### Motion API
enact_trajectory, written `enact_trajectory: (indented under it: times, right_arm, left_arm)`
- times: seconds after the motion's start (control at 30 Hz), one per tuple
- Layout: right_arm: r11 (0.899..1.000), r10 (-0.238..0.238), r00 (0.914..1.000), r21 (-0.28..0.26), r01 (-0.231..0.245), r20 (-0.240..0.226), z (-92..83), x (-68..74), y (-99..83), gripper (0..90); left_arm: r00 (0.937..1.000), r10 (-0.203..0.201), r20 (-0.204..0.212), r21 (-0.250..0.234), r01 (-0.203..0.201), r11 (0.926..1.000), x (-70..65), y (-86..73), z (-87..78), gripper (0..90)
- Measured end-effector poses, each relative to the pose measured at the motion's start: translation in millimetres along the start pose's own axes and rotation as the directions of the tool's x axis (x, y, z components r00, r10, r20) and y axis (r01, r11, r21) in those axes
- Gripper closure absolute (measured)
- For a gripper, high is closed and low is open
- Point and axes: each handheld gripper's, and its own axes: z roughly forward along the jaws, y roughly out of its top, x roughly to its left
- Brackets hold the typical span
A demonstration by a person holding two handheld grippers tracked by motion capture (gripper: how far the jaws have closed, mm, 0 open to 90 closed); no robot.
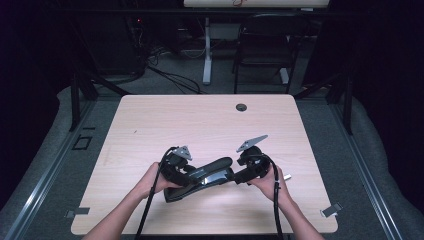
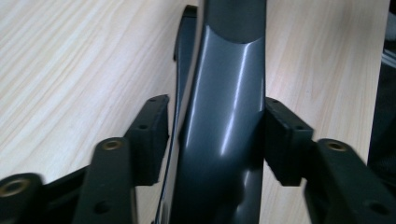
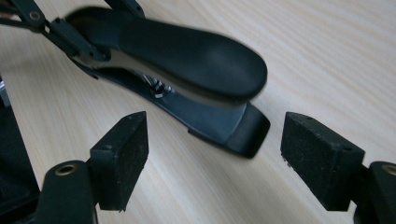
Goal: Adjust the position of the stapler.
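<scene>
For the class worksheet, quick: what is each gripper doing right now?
Left gripper: jaws around the black stapler; whether the pads press on it cannot be told.
Right gripper: open, holding nothing, stapler just ahead.

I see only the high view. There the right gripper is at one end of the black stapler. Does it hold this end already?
Observer: No. In the right gripper view the right gripper has its jaws open, and the rounded end of the stapler lies ahead of the pads, not between them.
Operator: And the left gripper, please?
Observer: In the left gripper view the left gripper has the stapler's glossy body between its jaws. One pad is against it, but I cannot tell whether both press.
Operator: Is the stapler's mouth closed?
Observer: It is slightly apart. Metal parts show between the top arm and the base, and the front of the base seems to rest on the table.
</scene>
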Motion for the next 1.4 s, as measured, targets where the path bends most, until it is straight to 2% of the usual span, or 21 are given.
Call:
enact_trajectory:
  times: [0.03,0.07,0.1,0.13,0.23,0.33,0.37,0.4,0.5,0.63,0.73,0.83,0.9,0.97,1.2,1.4]
  right_arm:
    - [1.000,-0.001,1.0000,-0.011,0.001,-0.005,-0.2,0.4,1.5,22.9]
    - [1.000,0.000,0.9999,-0.028,0.000,-0.013,-0.3,1.2,3.6,23.0]
    - [1.000,0.000,0.9999,-0.028,0.000,-0.013,-0.3,1.2,3.6,23.0]
    - [1.000,-0.010,0.9998,-0.028,0.010,-0.014,0.2,1.4,5.1,22.9]
    - [0.999,-0.013,0.9998,-0.030,0.013,-0.012,1.0,1.2,7.1,23.1]
    - [0.999,-0.010,0.9999,-0.053,0.010,-0.013,4.9,-1.4,14.1,23.7]
    - [0.998,-0.013,0.9998,-0.068,0.012,-0.012,6.5,-2.0,16.5,24.4]
    - [0.998,-0.013,0.9998,-0.068,0.012,-0.012,6.5,-2.0,16.5,24.4]
    - [0.994,-0.033,0.9991,-0.105,0.030,-0.025,11.2,-1.6,20.6,26.6]
    - [0.995,-0.041,0.9988,-0.095,0.038,-0.028,15.2,-0.1,20.1,27.3]
    - [0.994,-0.043,0.9986,-0.098,0.039,-0.032,17.7,0.8,19.3,29.0]
    - [0.994,-0.046,0.9988,-0.098,0.044,-0.015,18.4,1.8,18.5,32.6]
    - [0.994,-0.041,0.9990,-0.101,0.039,-0.019,18.2,0.8,17.9,33.2]
    - [0.993,-0.027,0.9990,-0.114,0.022,-0.036,17.7,-1.8,16.8,34.4]
    - [0.994,-0.022,0.9990,-0.111,0.017,-0.039,16.9,-1.8,16.0,35.0]
    - [0.995,-0.019,0.9989,-0.097,0.015,-0.043,15.4,-0.4,16.0,35.9]
  left_arm:
    - [0.9999,-0.012,-0.007,-0.003,0.012,0.9999,-0.3,-2.5,-4.4,36.9]
    - [0.9991,-0.035,-0.024,-0.017,0.035,0.9993,-1.2,-8.8,-15.8,34.8]
    - [0.9991,-0.035,-0.024,-0.017,0.035,0.9993,-1.2,-8.8,-15.8,34.2]
    - [0.9979,-0.053,-0.037,-0.027,0.052,0.9983,-1.2,-11.8,-21.6,32.8]
    - [0.9943,-0.101,-0.033,-0.059,0.099,0.9933,-0.2,-21.7,-32.9,31.0]
    - [0.9930,-0.116,-0.024,-0.039,0.115,0.9926,-2.3,-29.6,-30.7,30.3]
    - [0.9938,-0.108,-0.027,-0.002,0.108,0.9942,-3.9,-30.9,-25.3,32.5]
    - [0.9938,-0.108,-0.027,-0.002,0.108,0.9942,-3.9,-30.9,-25.3,37.6]
    - [0.9925,-0.118,-0.033,0.006,0.118,0.9930,-2.8,-30.4,-22.0,39.3]
    - [0.9936,-0.109,-0.030,0.017,0.110,0.9938,-2.2,-32.1,-17.6,40.8]
    - [0.9960,-0.079,-0.041,0.037,0.081,0.9960,-3.0,-32.3,-12.8,41.5]
    - [0.9968,-0.061,-0.053,0.041,0.063,0.9972,-4.7,-32.5,-9.6,42.3]
    - [0.9970,-0.056,-0.052,0.041,0.058,0.9974,-4.5,-32.3,-9.4,42.4]
    - [0.9975,-0.056,-0.043,0.048,0.058,0.9972,-3.5,-31.5,-9.4,42.5]
    - [0.9985,-0.055,-0.009,0.052,0.055,0.9971,1.6,-30.9,-7.1,42.2]
    - [0.9997,-0.012,-0.021,0.053,0.013,0.9985,-1.2,-27.6,-2.1,43.3]
